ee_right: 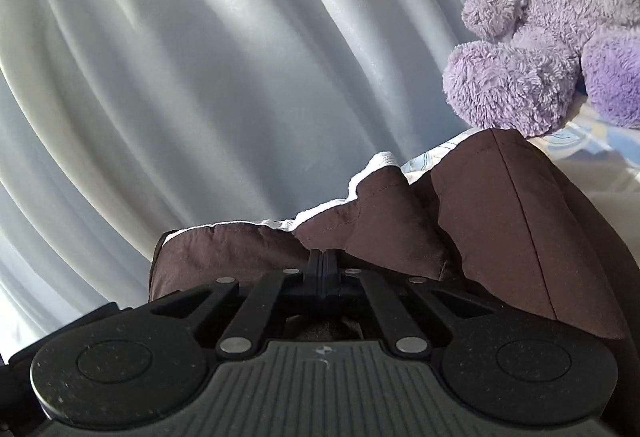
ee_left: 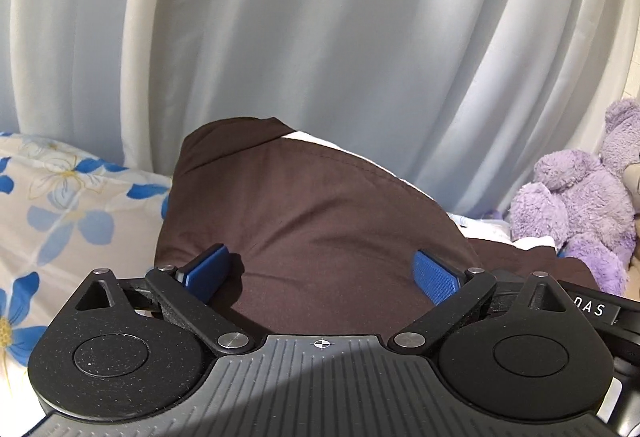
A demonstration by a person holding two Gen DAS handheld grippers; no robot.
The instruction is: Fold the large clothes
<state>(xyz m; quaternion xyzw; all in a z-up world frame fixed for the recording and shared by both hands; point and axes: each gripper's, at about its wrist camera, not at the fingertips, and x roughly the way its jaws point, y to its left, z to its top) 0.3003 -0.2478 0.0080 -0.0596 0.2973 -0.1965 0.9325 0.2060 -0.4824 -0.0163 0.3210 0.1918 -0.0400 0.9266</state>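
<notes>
While the left gripper (ee_left: pixel 320 269) hangs with its blue pads (ee_left: pixel 436 277) spread wide and nothing pinched between them, the right gripper (ee_right: pixel 322 265) is clamped fully together, and brown cloth is bunched right at its tips. I'd call that a grip on the garment, though the pinch point itself is mostly hidden by the fingers.

The garment (ee_left: pixel 304 205) is dark brown with a white lining (ee_right: pixel 376 161) peeking out along its far edge. From the left view it rises in a rounded hump in front of the gripper, peak tilted up and to the left, a stitched seam running diagonally across the top. From the right view it's crumpled in folds, with a long seam going from upper middle down to the lower right (can't really call a long axis on the whole thing, too bunched up).

It lies on a bed between a blue-flowered pillow (ee_left: pixel 60 205) and a purple teddy (ee_left: pixel 580 197), with a pale curtain (ee_left: pixel 320 17) behind.

Only readable writing: "DAS" on a black label (ee_left: pixel 592 308) at the left gripper's right edge, cut off at the start.
</notes>
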